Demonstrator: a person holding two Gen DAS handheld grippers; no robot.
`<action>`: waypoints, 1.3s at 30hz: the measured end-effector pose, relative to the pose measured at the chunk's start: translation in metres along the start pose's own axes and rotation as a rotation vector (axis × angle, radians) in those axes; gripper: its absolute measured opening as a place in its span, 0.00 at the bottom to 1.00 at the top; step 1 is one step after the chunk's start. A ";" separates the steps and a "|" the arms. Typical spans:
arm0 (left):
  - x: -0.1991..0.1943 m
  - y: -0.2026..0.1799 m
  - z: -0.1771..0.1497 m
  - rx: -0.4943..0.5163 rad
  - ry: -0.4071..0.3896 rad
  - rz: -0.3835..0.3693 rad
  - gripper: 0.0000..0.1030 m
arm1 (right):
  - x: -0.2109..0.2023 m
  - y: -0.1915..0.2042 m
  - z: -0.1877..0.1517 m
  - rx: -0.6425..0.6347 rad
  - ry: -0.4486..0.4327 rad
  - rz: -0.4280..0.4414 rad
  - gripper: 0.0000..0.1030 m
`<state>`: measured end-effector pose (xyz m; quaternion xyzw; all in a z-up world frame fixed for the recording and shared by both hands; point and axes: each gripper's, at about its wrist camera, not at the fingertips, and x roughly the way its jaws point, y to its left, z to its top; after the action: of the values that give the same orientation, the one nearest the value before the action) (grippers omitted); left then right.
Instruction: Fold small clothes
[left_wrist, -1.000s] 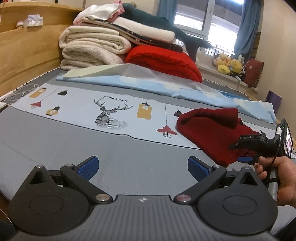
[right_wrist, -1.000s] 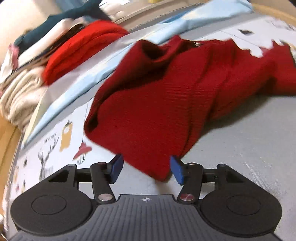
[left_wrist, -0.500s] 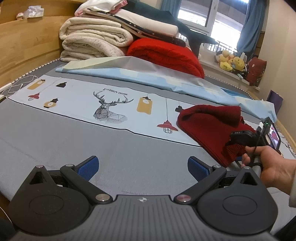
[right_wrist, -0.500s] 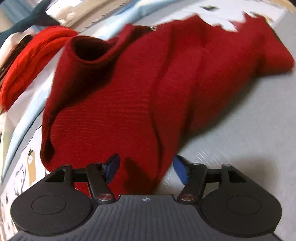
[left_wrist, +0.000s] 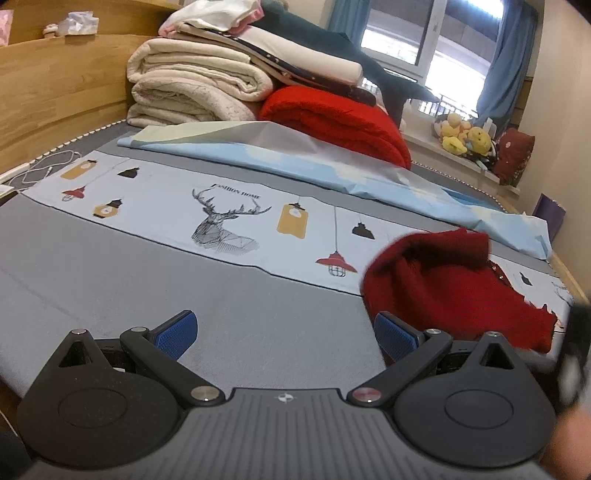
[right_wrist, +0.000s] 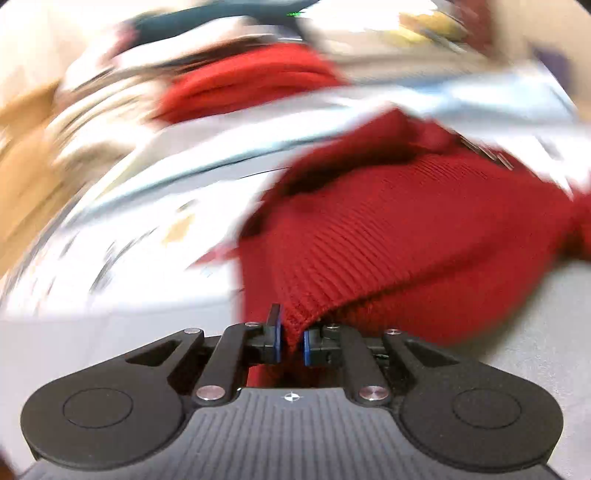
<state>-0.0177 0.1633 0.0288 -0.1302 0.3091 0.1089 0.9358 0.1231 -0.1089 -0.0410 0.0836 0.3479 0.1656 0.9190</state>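
Note:
A small dark red knit sweater (left_wrist: 443, 284) lies crumpled on the grey bed sheet (left_wrist: 147, 280), right of centre in the left wrist view. My left gripper (left_wrist: 286, 330) is open and empty above the sheet, with its right finger beside the sweater's near edge. My right gripper (right_wrist: 290, 341) is shut on the sweater's ribbed edge (right_wrist: 295, 317), with the rest of the sweater (right_wrist: 406, 221) spread beyond it. The right wrist view is motion-blurred. The right gripper shows only as a dark blur at the right edge of the left wrist view (left_wrist: 574, 350).
A printed light-blue cloth with a deer (left_wrist: 221, 218) lies across the bed. A folded blue sheet (left_wrist: 295, 162), a bright red blanket (left_wrist: 340, 118) and stacked cream blankets (left_wrist: 192, 85) sit behind it. A wooden headboard (left_wrist: 55, 88) is at left, with plush toys (left_wrist: 461, 136) on the sill.
My right gripper has closed on the sweater's edge and is moving fast, pulling the sweater toward me. The left gripper has shifted closer to the sweater and stays open.

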 end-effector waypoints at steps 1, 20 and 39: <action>-0.001 0.001 -0.002 0.003 0.002 0.006 0.99 | -0.013 0.018 -0.013 -0.059 0.002 0.043 0.09; -0.002 -0.025 -0.007 0.073 0.092 0.022 0.82 | -0.128 -0.029 0.018 -0.345 0.212 0.299 0.51; 0.187 -0.105 0.069 0.412 0.282 -0.198 0.53 | 0.043 -0.191 0.057 0.144 0.394 0.057 0.55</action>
<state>0.1974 0.1090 -0.0126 0.0195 0.4378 -0.0677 0.8963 0.2378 -0.2735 -0.0762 0.1248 0.5291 0.1795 0.8199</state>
